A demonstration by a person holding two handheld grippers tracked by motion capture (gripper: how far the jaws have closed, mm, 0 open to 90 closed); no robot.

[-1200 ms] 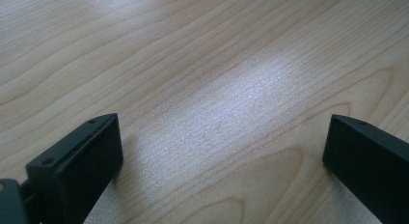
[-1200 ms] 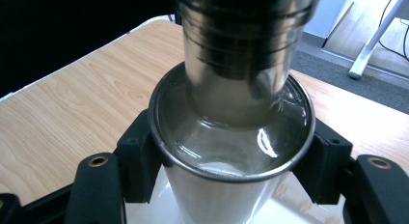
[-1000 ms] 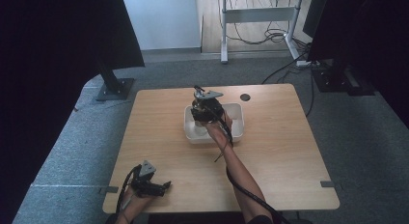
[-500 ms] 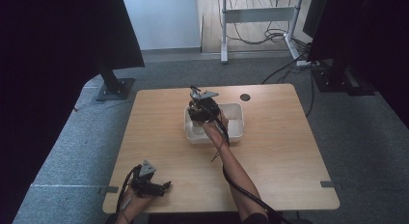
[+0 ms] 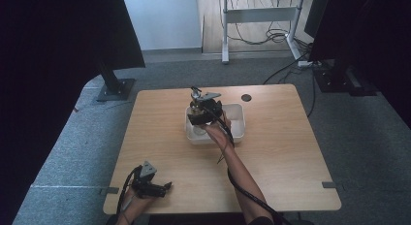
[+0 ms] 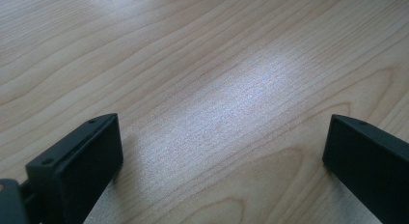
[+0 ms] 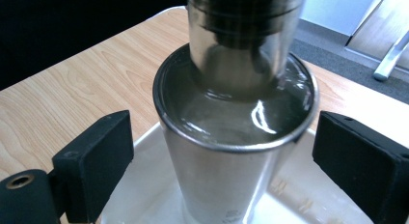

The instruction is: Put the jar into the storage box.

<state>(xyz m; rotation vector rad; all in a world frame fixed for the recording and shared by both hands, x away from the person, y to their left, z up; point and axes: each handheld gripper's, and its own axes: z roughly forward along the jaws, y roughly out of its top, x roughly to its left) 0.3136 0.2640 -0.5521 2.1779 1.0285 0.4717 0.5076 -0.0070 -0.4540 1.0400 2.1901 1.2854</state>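
Note:
A large steel cup (image 7: pixel 222 185) stands upright in a white tray (image 7: pixel 308 195) on the wooden table. A smaller steel cup (image 7: pixel 241 35), blurred, sits with its lower end inside the large cup's mouth. My right gripper (image 7: pixel 231 171) has just been opening; its jaws stand on either side of the large cup with a gap at each pad. From above, the right gripper (image 5: pixel 202 111) hangs over the tray (image 5: pixel 238 125). My left gripper (image 5: pixel 162 187) rests near the table's front left corner, open over bare wood (image 6: pixel 222 161).
A dark round hole (image 5: pixel 246 97) sits in the tabletop behind the tray. The right forearm and its cable (image 5: pixel 237 171) cross the table's middle. A black stand base (image 5: pixel 116 89) and floor cables (image 5: pixel 271 38) lie beyond the table.
Both hands stay where they were. The high view is too small to show any difference at the jaws.

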